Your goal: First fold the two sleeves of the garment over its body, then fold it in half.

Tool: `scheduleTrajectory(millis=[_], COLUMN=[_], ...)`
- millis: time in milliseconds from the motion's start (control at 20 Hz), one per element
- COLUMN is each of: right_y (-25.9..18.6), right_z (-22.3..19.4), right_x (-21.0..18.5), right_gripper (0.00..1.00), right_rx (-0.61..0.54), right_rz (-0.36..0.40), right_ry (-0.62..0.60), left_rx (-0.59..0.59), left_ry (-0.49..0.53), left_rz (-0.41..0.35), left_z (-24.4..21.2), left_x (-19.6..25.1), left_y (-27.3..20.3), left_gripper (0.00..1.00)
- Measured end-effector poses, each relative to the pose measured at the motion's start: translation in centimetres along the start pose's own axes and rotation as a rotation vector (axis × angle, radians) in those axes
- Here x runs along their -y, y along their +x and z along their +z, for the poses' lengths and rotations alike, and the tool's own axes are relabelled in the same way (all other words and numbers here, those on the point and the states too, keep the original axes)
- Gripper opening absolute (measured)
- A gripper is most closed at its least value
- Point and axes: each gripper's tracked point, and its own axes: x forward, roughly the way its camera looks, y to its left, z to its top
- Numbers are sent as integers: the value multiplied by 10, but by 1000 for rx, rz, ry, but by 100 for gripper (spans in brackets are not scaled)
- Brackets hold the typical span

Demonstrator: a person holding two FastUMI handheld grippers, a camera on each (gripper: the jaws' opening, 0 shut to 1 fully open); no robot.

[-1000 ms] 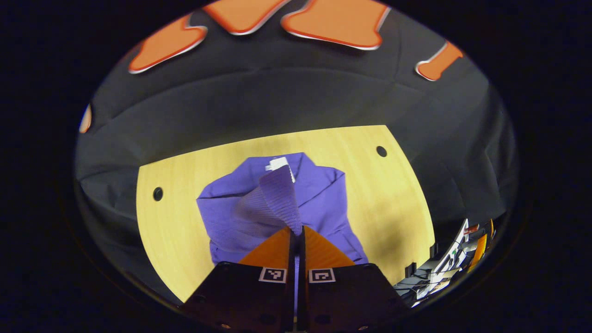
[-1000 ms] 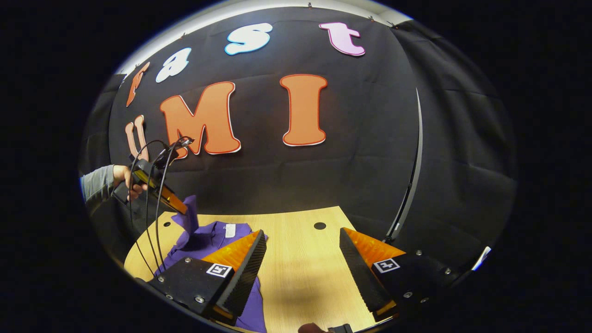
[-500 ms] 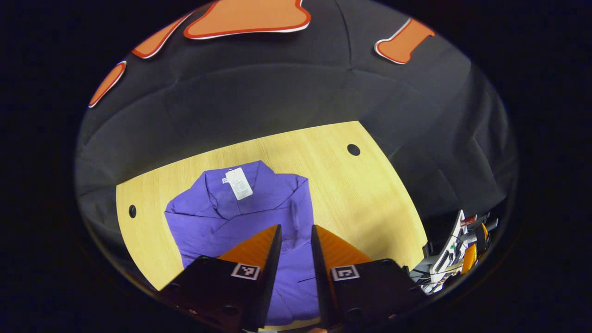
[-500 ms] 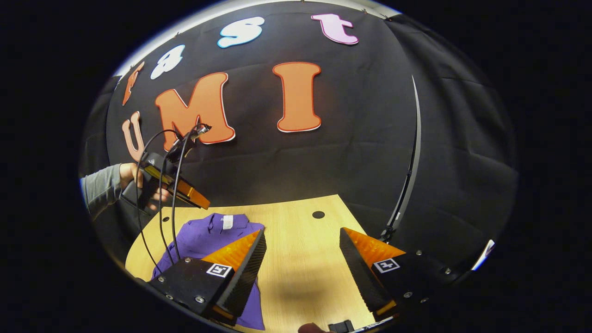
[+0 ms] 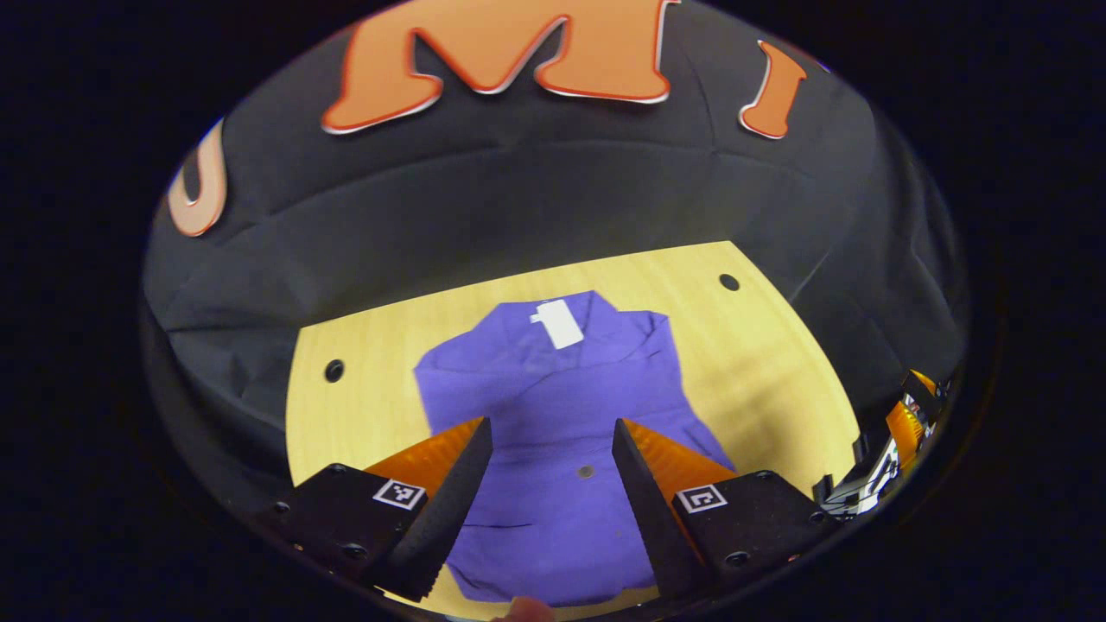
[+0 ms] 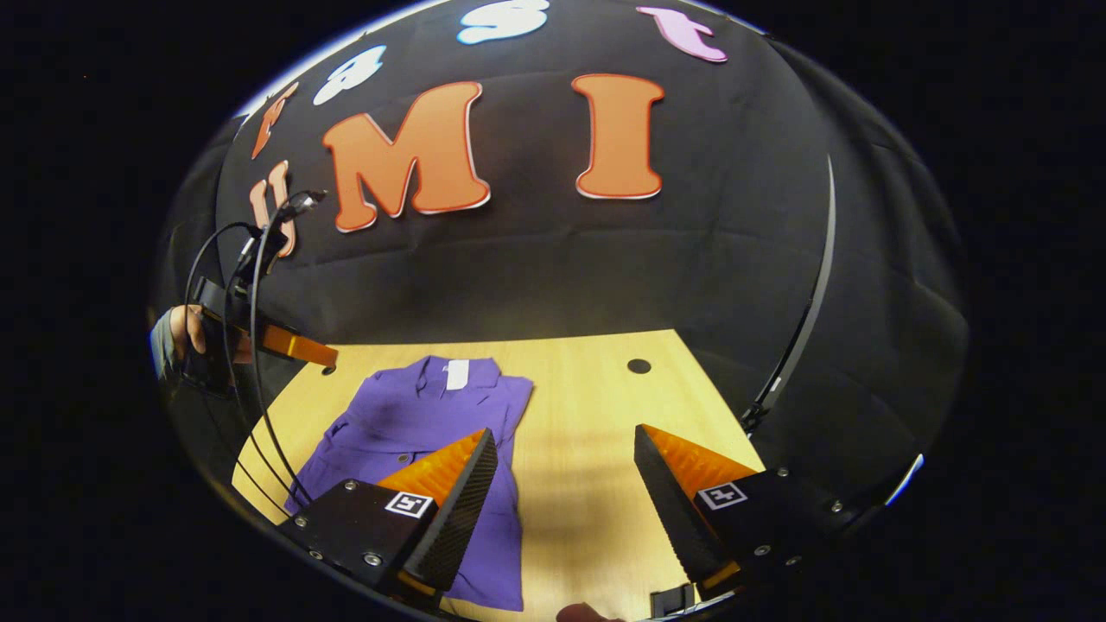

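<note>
Released since a second ago, the sleeve now lies folded on the purple garment [image 5: 562, 432], flat at centre frame on the table [image 5: 769, 380]. Left gripper [image 5: 551, 471] and right gripper [image 6: 566, 484] are spread, empty. Both sleeves appear folded; halving remains.

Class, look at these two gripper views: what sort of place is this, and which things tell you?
Probably a recording booth: a black cloth wall backs a bare wooden table holding one purple garment, and a hand holds a cabled gripper.
</note>
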Motion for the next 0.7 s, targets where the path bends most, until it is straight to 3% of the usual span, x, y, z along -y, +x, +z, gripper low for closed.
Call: scheduleTrajectory(millis=[200, 400, 700], right_y=[5, 10, 8], right_z=[-31, -82, -165], right_x=[-27, -51, -68], right_gripper=[95, 96, 96], right_rx=[-86, -206, -377], right_rz=[18, 29, 27], right_ry=[-39, -58, -89], left_rx=[26, -9, -111], left_ry=[-18, -52, -90], left_rz=[86, 149, 165], left_z=[-43, -116, -226], left_x=[-60, -104, -122], left_y=[-30, -41, -34], left_gripper=[90, 90, 87])
